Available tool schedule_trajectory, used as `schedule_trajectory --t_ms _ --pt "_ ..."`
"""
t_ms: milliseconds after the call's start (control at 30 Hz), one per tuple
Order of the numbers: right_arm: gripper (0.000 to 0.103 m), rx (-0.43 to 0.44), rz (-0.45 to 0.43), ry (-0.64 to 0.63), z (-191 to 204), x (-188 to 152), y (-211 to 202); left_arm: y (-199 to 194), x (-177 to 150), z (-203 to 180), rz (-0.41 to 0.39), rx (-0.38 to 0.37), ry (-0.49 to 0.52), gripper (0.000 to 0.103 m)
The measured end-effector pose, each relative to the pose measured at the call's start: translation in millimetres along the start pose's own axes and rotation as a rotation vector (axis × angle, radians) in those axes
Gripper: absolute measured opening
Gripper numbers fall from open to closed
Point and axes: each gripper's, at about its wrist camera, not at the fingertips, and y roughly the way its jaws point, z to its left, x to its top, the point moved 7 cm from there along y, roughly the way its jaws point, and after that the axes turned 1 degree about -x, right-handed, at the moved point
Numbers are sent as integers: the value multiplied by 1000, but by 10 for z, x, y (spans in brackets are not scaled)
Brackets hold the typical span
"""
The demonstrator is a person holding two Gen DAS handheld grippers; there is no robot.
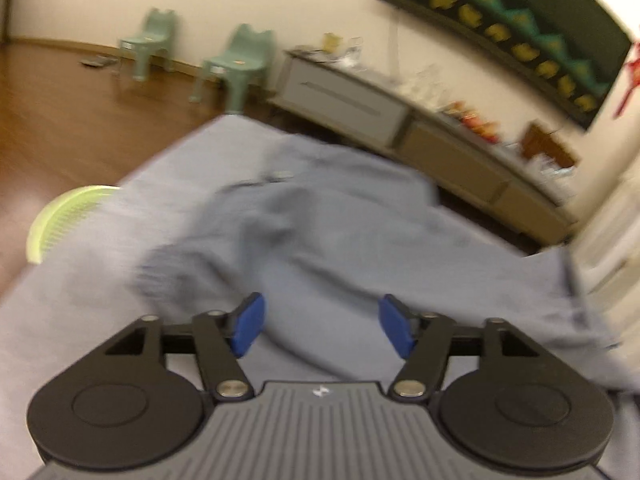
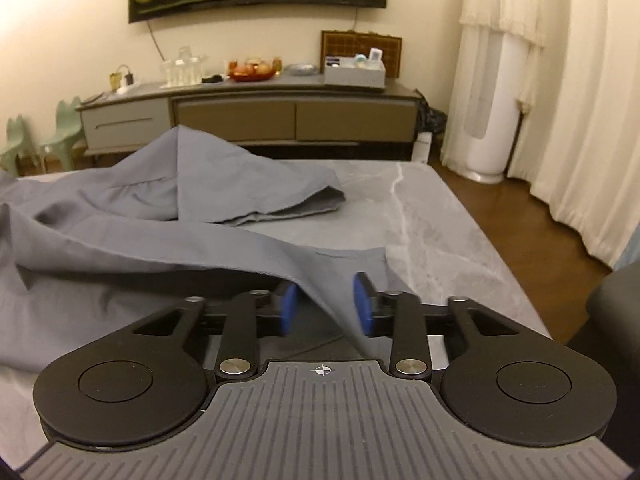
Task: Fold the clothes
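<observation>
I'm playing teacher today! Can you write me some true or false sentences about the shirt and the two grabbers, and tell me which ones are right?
1. The blue-grey shirt lies rumpled on the grey table. True.
2. The left gripper is clamped shut on the shirt. False: its blue pads stand wide apart, with nothing pinched between them.
3. A fold of shirt cloth hangs between the pads of the right gripper. True, though the pads stand apart and do not press it.
4. The shirt is bright red. False: it is blue-grey.
5. Two pale green chairs stand by the wall. True.
6. The shirt is already folded into a neat square. False: it is still spread out and creased.
</observation>
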Motion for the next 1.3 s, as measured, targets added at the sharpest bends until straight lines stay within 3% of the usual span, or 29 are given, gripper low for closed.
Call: schedule_trajectory --t_ms 33,100,200,267,300,500,567,600,633,667,733,767,867,967,1000,1033,1067,1133,1167,1200,1233,1300 --pt "56 -3 -3 -27 42 0 12 37 2 -117 5 -46 -27 93" --pt "61 -13 -19 -108 178 8 27 270 -1 -236 40 -119 -105 96" --pt "58 -21 -72 -254 432 42 -26 670 -31 -325 110 -164 -201 96" --pt "33 9 -79 -309 560 49 -72 942 -53 -373 155 -171 -249 96" --pt "4 26 -69 -317 573 44 -73 1080 -73 -359 179 -162 -276 96" --pt "0 53 -66 -333 404 10 -195 1722 -127 -311 268 -148 -407 92" --pt "0 47 -58 -332 315 -31 -220 1866 -155 -334 271 -125 -399 73" --pt "0 41 -53 -330 275 -51 -215 1882 -157 -373 269 -123 -375 33" --pt "0 31 -46 -324 237 -67 -195 1889 -158 -417 267 -123 -348 4" --pt "0 22 -39 -319 205 -81 -169 1896 -158 -461 265 -123 -321 5" --pt "0 1 -45 -313 155 -69 -143 1631 -47 -612 171 -177 -260 3" --pt "0 -14 -66 -307 122 -35 -184 1362 23 -691 98 -246 -240 3" --pt "0 -41 -113 -270 -5 18 -412 268 -245 -683 -77 -458 -170 3" --pt "0 -47 -72 -244 -131 -145 -576 -140 -1080 -306 64 -386 -199 6" --pt "3 -51 -45 -233 -173 -221 -589 -172 -1322 -163 118 -341 -222 10" --pt "6 -60 12 -220 -215 -342 -525 -172 -1481 -43 165 -294 -254 23" --pt "8 -74 82 -210 -259 -483 -443 -183 -1567 46 184 -260 -289 28" --pt "12 -115 187 -195 -347 -705 -342 -267 -1552 153 159 -257 -348 56" --pt "13 -149 201 -178 -415 -760 -360 -309 -1510 183 139 -261 -374 64" --pt "22 -183 200 -145 -504 -784 -413 -339 -1450 220 115 -249 -393 71" --pt "34 -212 187 -99 -594 -795 -480 -357 -1379 264 94 -226 -401 73" --pt "46 -252 126 37 -785 -771 -660 -348 -1241 377 58 -169 -398 76"
